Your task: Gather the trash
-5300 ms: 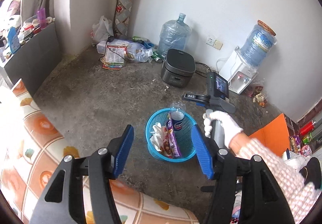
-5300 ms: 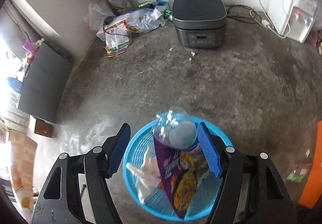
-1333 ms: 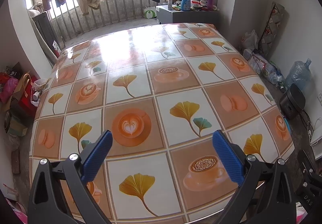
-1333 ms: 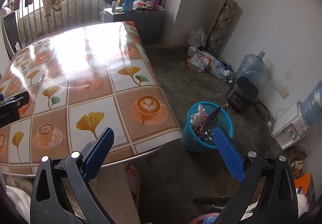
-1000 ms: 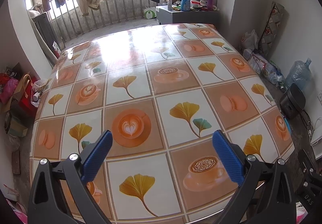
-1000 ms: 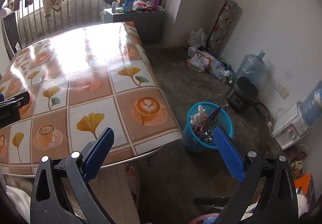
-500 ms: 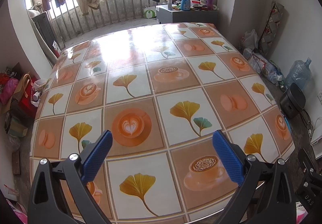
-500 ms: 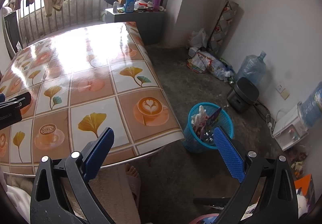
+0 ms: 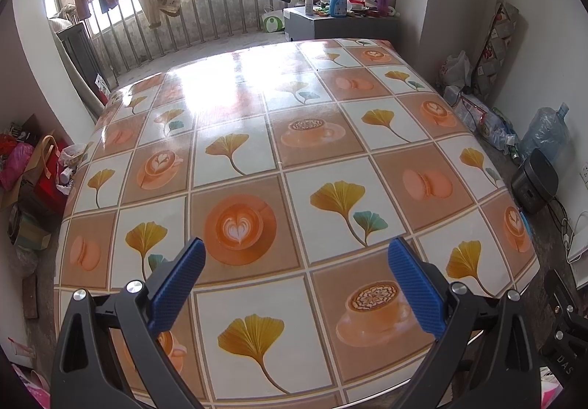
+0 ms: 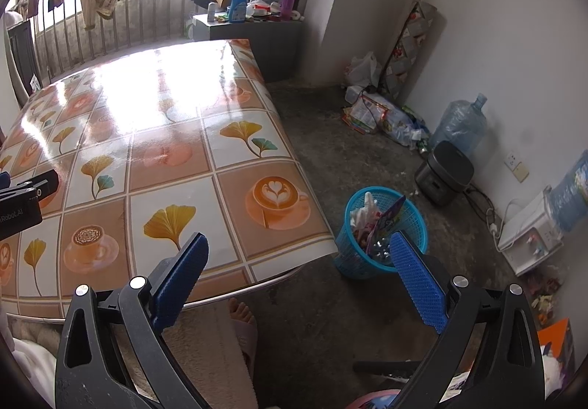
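Trash (image 10: 378, 221) fills the blue basket (image 10: 415, 221) beside the bench (image 9: 279, 166); both tongs, left (image 9: 296, 262) and right (image 10: 299, 258), gape empty.

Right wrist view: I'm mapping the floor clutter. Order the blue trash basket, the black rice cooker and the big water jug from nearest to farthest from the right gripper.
1. blue trash basket, just past the right gripper, beside the table corner.
2. black rice cooker, behind the basket.
3. big water jug, against the wall.
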